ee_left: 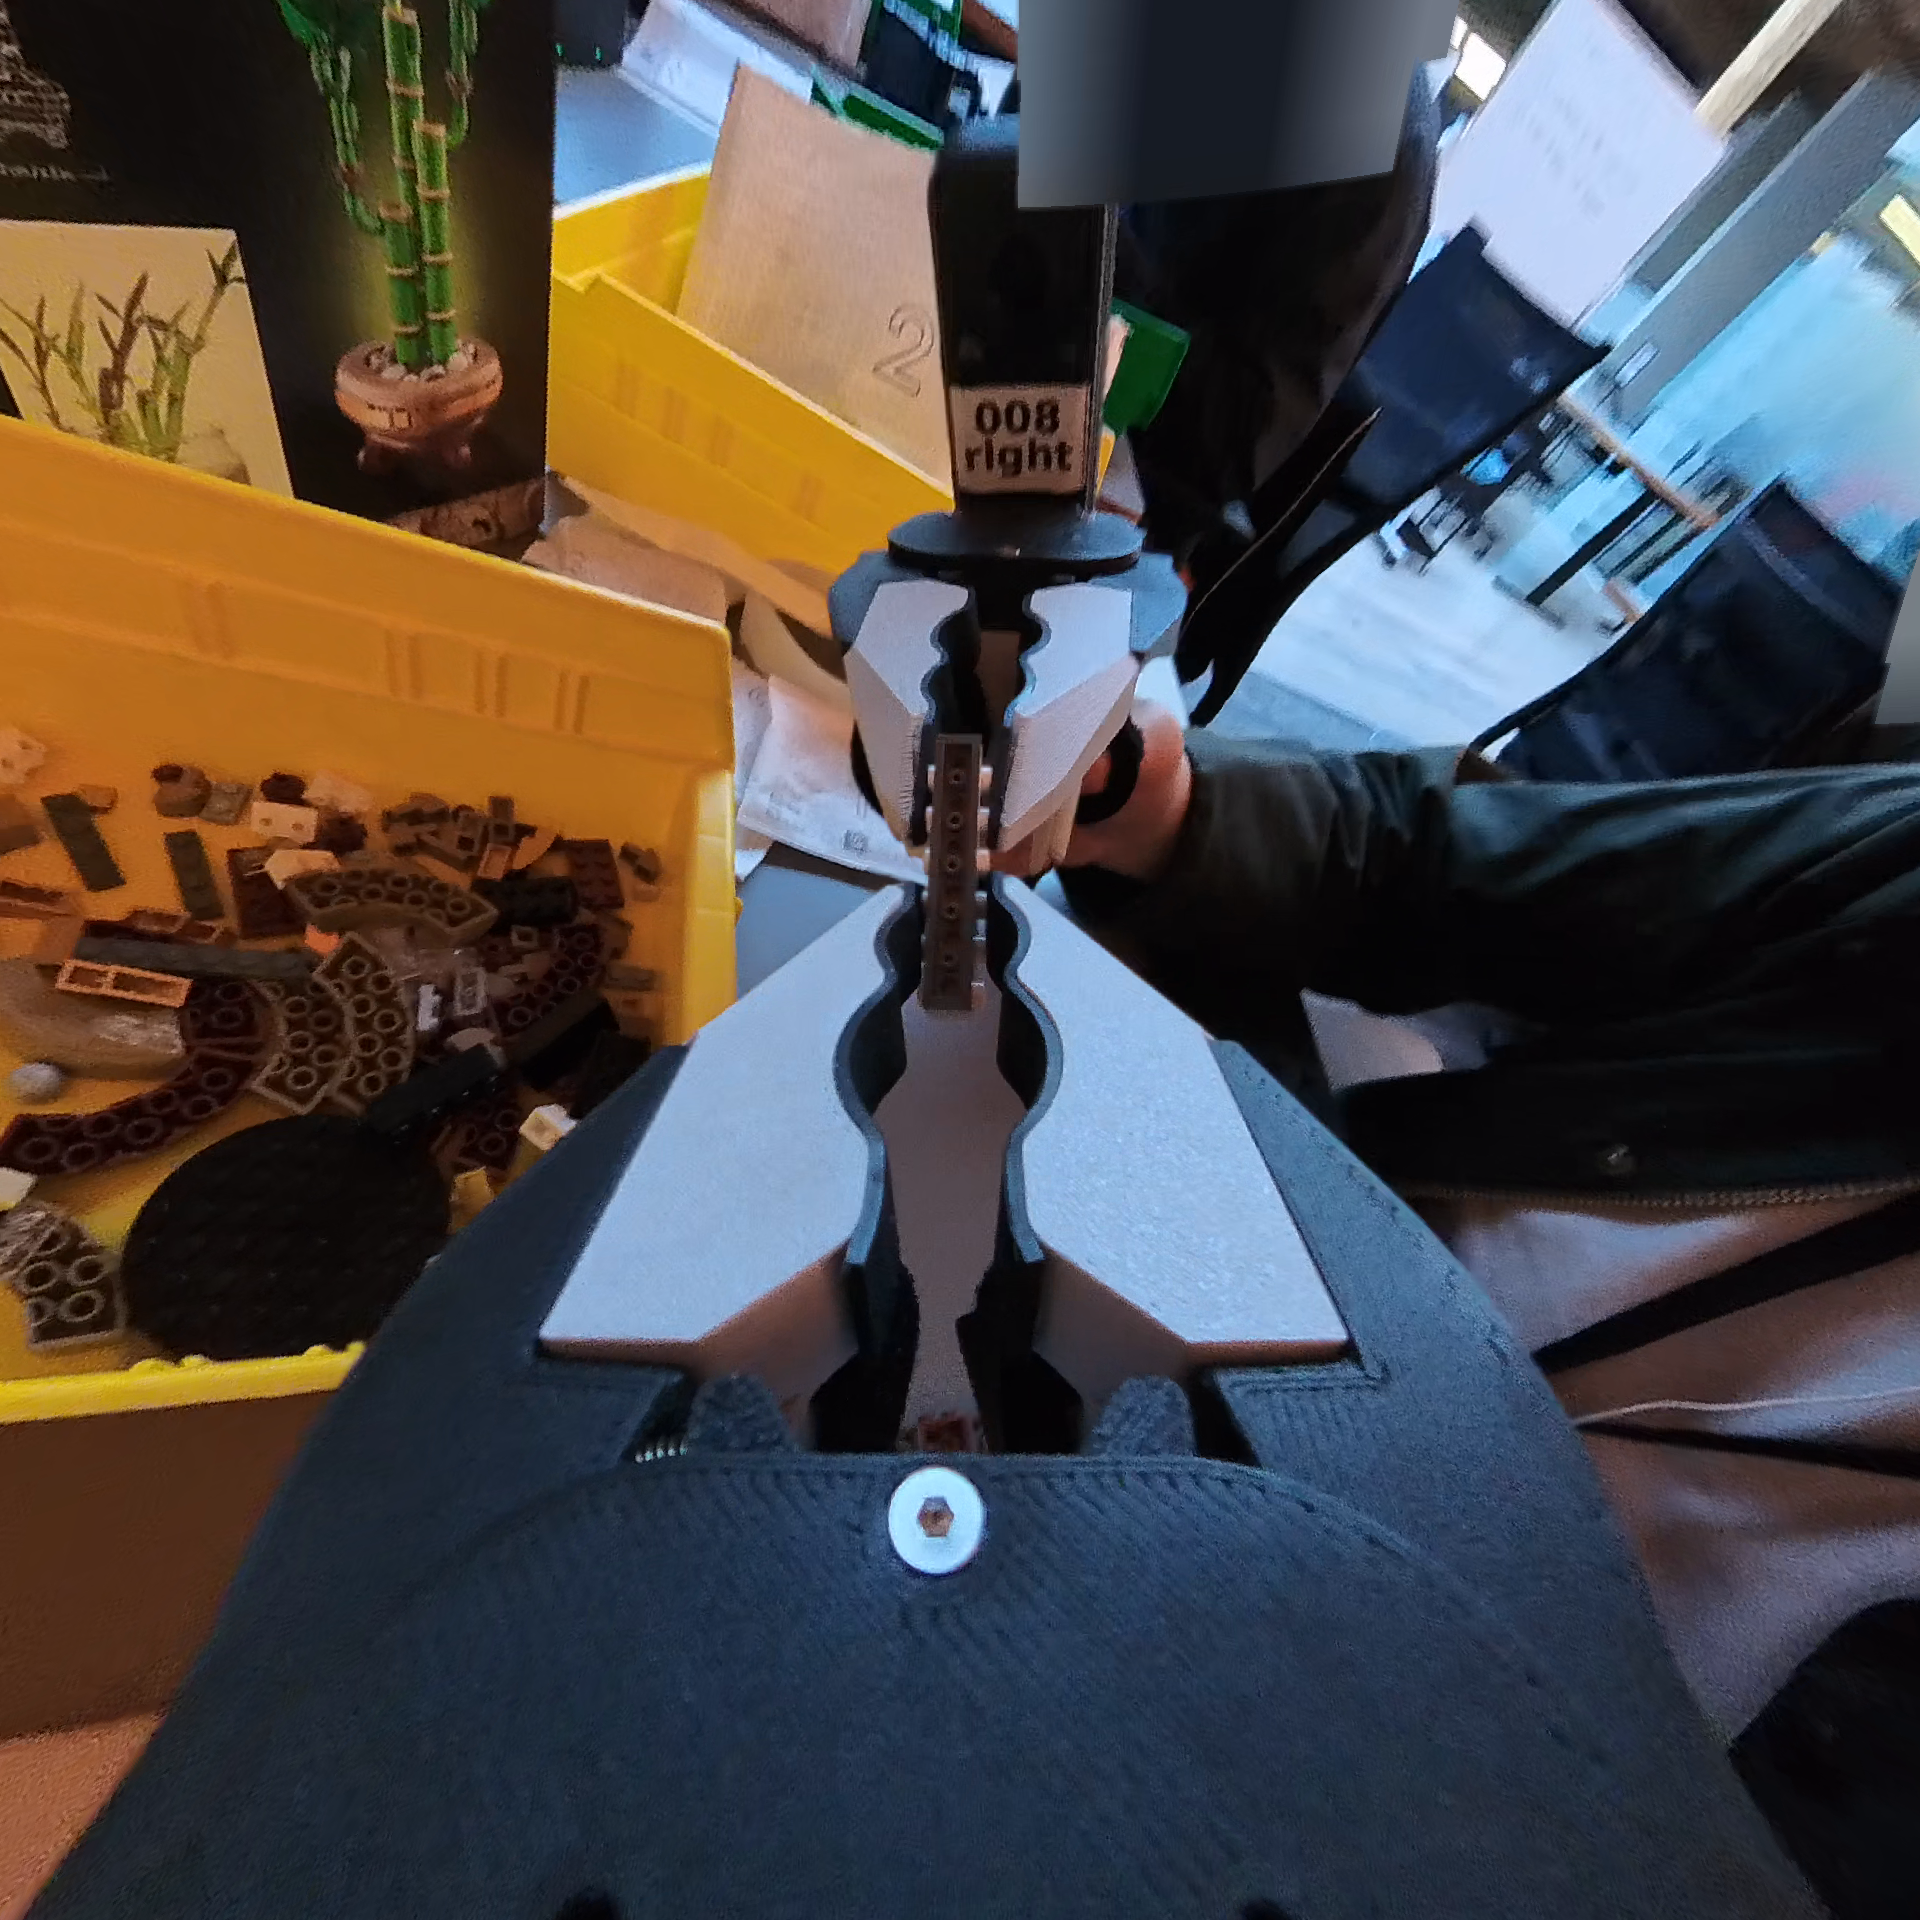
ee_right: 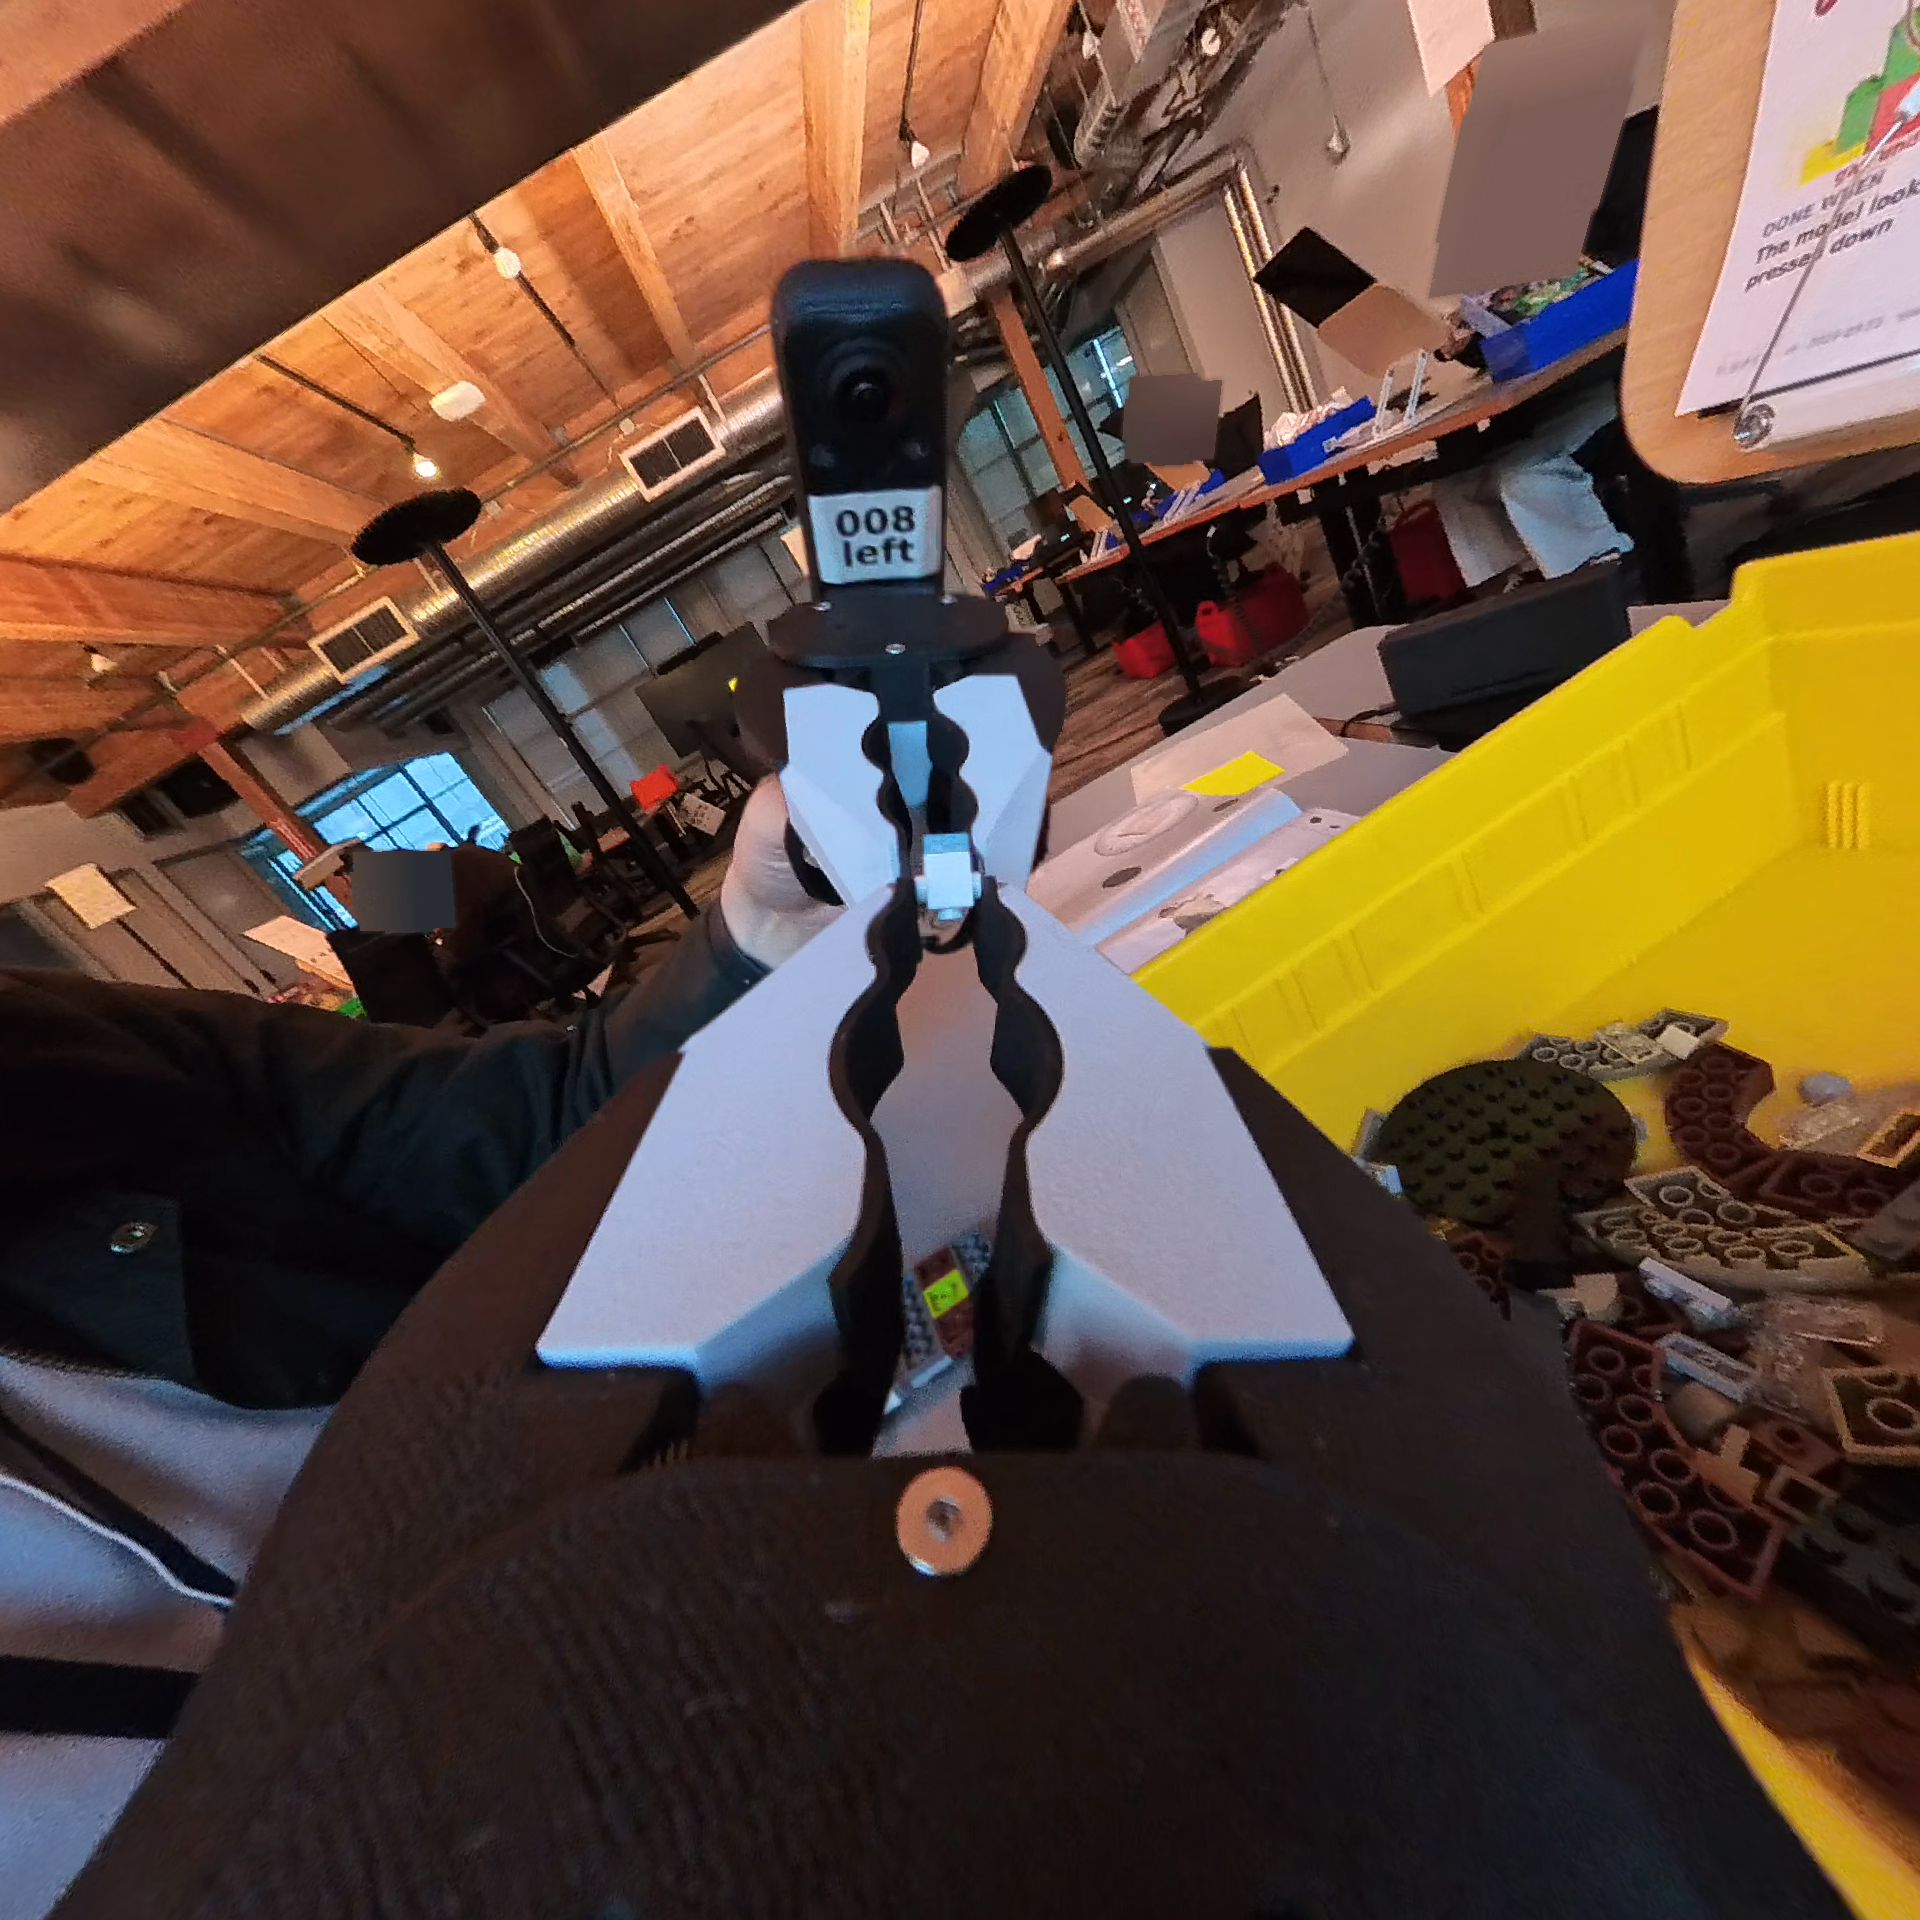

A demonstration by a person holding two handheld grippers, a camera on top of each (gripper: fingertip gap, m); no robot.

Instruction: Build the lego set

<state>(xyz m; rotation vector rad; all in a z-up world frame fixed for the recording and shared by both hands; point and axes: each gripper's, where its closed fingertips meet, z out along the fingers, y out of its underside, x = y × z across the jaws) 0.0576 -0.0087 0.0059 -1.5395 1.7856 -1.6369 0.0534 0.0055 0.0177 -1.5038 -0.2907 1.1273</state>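
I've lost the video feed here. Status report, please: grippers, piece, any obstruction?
Left gripper and right gripper tip to tip, jaws of both shut on the long brown plate. Held in the air beside the yellow bin. Nothing in the way.

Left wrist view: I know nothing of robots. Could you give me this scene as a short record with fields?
left gripper: shut on the near end of a long brown plate
right gripper: facing it, shut on the plate's far end
plate: in the air, spanning the two grippers
hand: holds the right gripper
bin: yellow, on this view's left, holding loose dark bricks and a round black disc
box: behind the bin, pictures a bamboo plant
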